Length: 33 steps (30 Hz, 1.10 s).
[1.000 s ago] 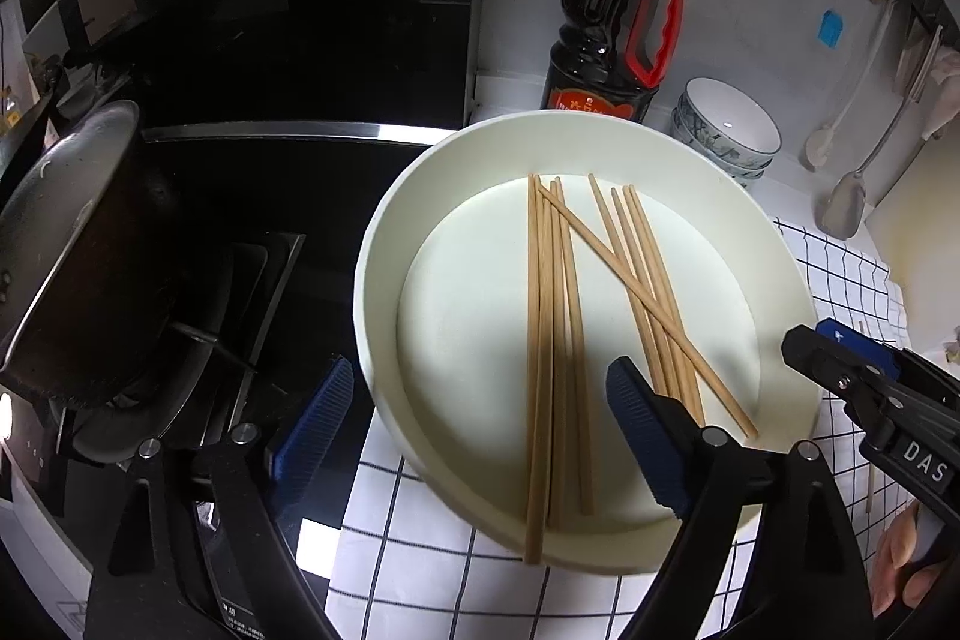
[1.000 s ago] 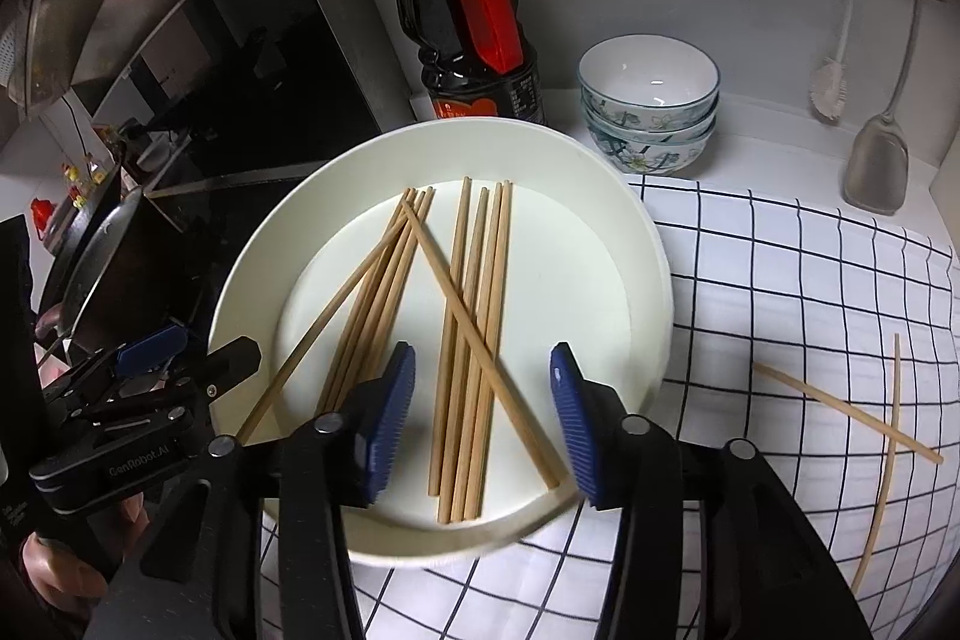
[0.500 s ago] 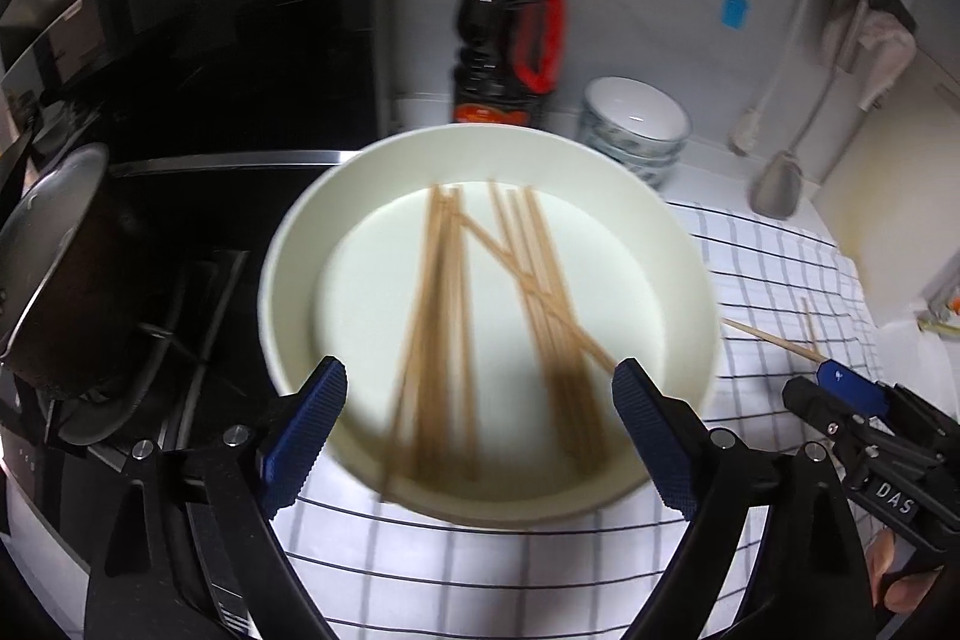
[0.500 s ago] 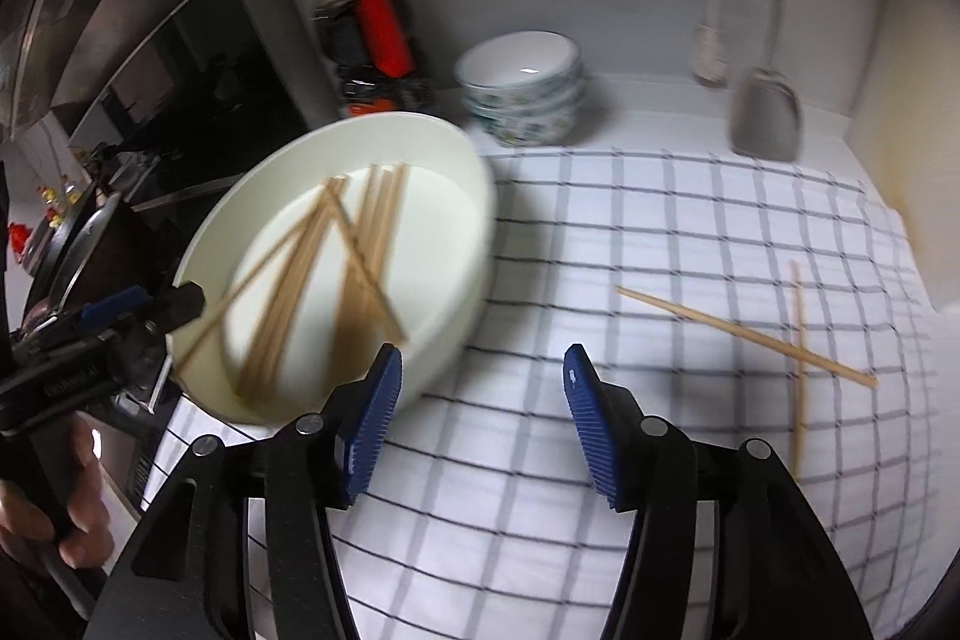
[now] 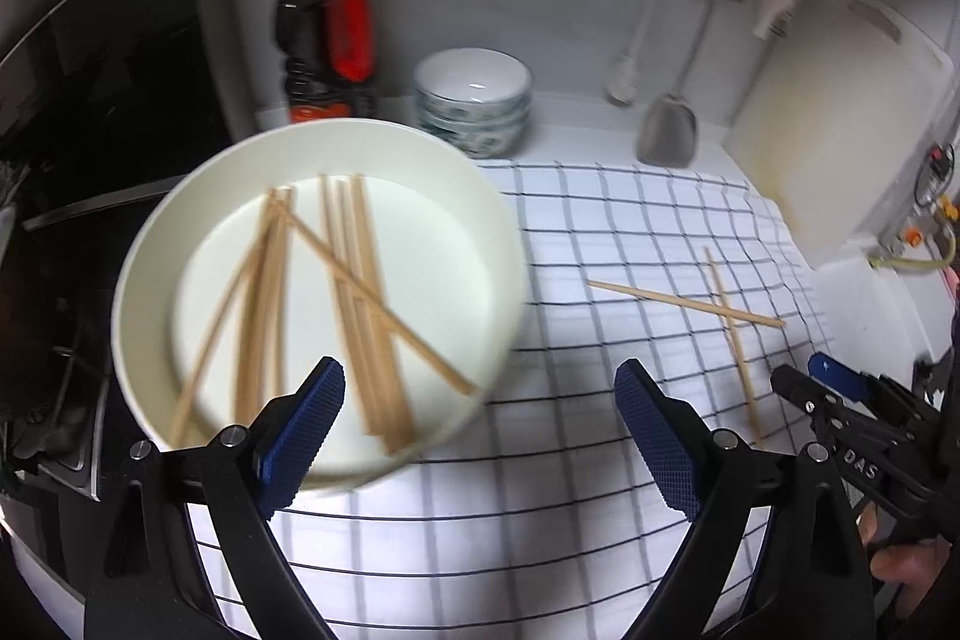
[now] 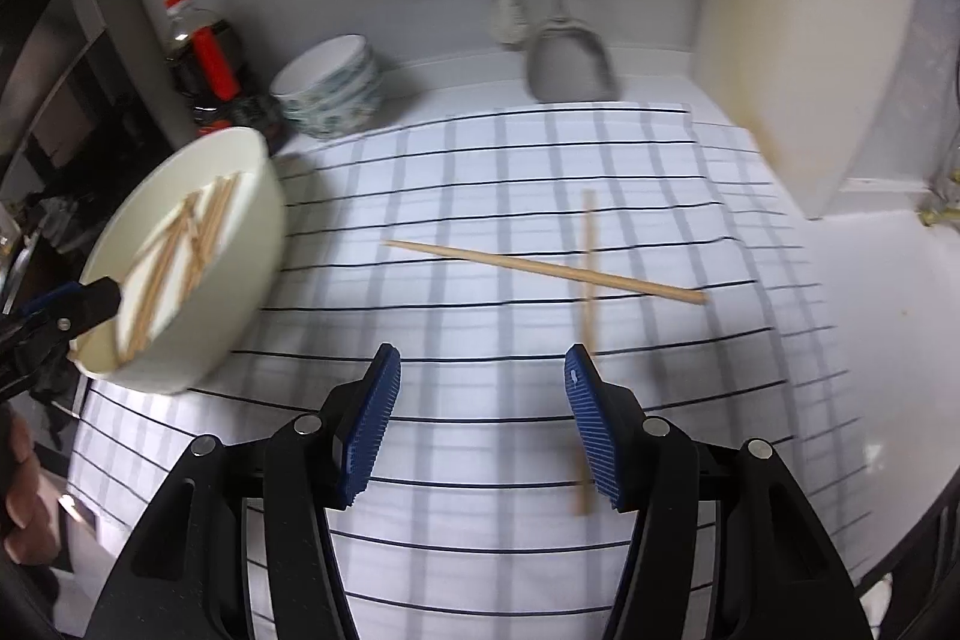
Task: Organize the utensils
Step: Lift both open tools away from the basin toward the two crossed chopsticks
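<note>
- Jaws of the right gripper stand apart with nothing between the pads; they have just been opening a little, angled down over the checked cloth on the counter.
- Jaws of the left gripper are spread wide and empty, also angled down, over the near right rim of the white bowl and the cloth beside it.
- A hand shows at the lower left edge of the right wrist view, behind the left gripper.
- Two loose chopsticks lie crossed on the cloth, well apart from the bowl to its right. One runs left to right with its right end a little nearer; the other runs far to near, its near end passing just beside the right gripper's right pad.
- More chopsticks lie in the bowl, mostly far to near, with one slanting across the rest.
- The bowl sits at the cloth's left edge.
</note>
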Tool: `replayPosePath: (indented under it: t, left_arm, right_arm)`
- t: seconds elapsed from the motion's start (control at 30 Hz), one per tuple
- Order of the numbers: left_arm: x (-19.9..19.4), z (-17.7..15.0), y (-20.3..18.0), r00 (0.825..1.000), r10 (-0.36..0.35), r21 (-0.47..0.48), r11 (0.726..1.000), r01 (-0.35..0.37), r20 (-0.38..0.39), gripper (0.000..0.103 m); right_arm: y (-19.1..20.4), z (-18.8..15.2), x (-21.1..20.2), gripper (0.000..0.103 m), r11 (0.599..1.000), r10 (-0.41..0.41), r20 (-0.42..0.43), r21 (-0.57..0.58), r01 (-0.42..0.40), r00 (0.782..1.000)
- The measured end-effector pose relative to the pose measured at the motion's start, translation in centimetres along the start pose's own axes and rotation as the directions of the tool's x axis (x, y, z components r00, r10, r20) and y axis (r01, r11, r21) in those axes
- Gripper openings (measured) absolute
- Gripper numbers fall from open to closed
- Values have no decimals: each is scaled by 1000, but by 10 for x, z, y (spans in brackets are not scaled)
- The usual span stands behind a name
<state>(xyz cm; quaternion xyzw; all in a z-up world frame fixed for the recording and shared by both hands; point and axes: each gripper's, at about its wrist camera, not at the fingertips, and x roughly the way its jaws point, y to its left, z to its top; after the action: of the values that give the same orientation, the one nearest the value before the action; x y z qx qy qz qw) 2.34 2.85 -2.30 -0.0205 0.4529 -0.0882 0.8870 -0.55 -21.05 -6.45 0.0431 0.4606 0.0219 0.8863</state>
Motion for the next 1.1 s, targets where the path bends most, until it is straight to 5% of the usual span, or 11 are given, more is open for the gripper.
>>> replayPosePath:
  t: [0.27, 0.47, 0.73, 1.1]
  left_arm:
    - [20, -18, -56, 999, -43, 7, 999, 44, -33, 90]
    - [45, -40, -105, 998, -37, -41, 999, 35, -57, 90]
    - [69, -70, -174, 1000, 20, -103, 994, -20, -1, 90]
    - [96, -85, -211, 990, 140, -145, 980, -136, 17, 90]
  right_arm:
    - [-60, 8, 18, 55, 998, -56, -28, -35, 55, 998]
    - [-86, 23, 42, 55, 976, -28, -47, -216, 17, 998]
    - [-107, 31, 71, 55, 864, 97, -134, -481, -150, 986]
    - [-109, 44, 96, 55, 731, 198, -201, -622, -281, 959]
